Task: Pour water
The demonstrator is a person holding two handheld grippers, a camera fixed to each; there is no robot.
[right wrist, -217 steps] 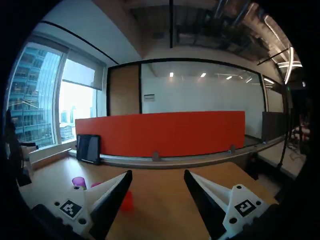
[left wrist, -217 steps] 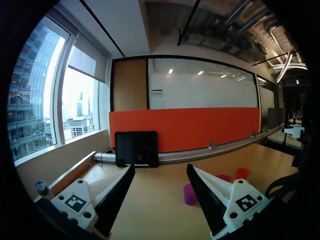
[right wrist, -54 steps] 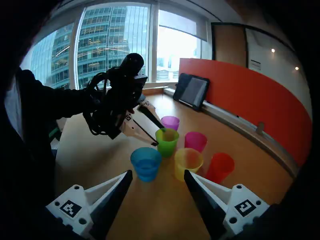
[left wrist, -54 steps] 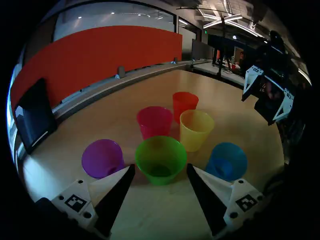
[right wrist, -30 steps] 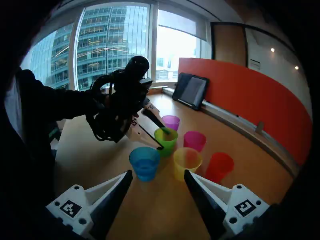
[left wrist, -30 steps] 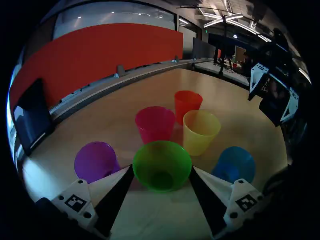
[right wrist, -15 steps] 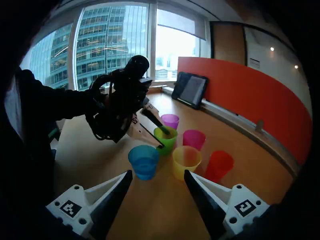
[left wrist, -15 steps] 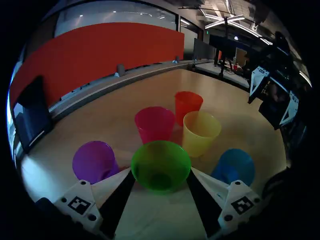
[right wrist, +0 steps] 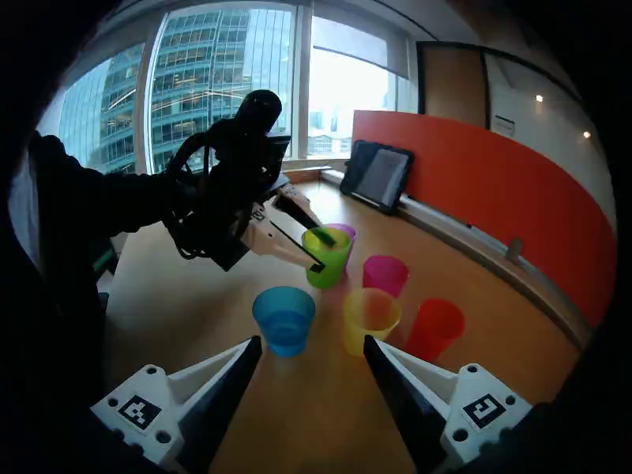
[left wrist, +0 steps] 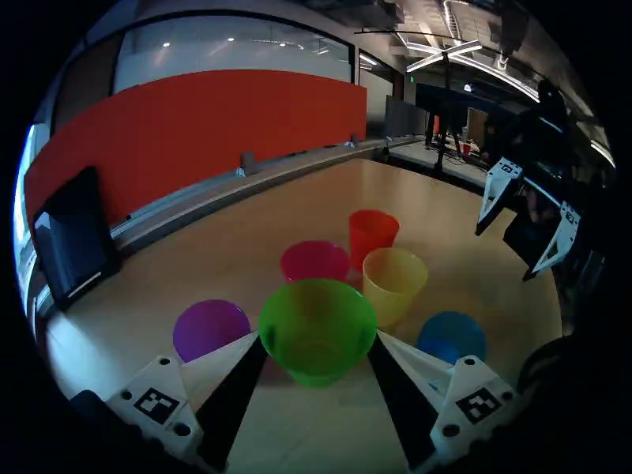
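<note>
Green cup (left wrist: 317,332) is upright and grasped by the left tool (left wrist: 316,341), one finger pressed on each side of its wall just below the rim. In the right gripper view the same cup (right wrist: 328,254) is caught between the fingers of the left tool (right wrist: 322,251), which reaches in from the window side on a dark-sleeved arm (right wrist: 95,205). There the cup overlaps the purple cup (right wrist: 345,231) behind it. Whether its base touches the worktop (right wrist: 197,308) I cannot tell.

The other five cups stand upright in a loose cluster around the middle of the worktop (left wrist: 261,213). The purple cup (left wrist: 211,328) is toward the window-side edge. The pink cup (left wrist: 314,261) is just behind the green one, and the yellow cup (left wrist: 393,283) is beside it. The red cup (left wrist: 373,233) is behind the yellow one, toward the far edge. The blue cup (left wrist: 450,338) stands apart from the rest, on the near side.

The right tool (right wrist: 310,344) is released, with its fingers spread wide and nothing between them. The blue cup (right wrist: 283,320) and the yellow cup (right wrist: 370,316) stand just ahead of its tips. Beyond them are the pink cup (right wrist: 385,275) and the red cup (right wrist: 433,325). The left gripper view shows the right tool (left wrist: 501,256) over the worktop's far right edge.

A dark tablet (left wrist: 71,237) leans at the far edge, against an orange partition (left wrist: 197,134).
</note>
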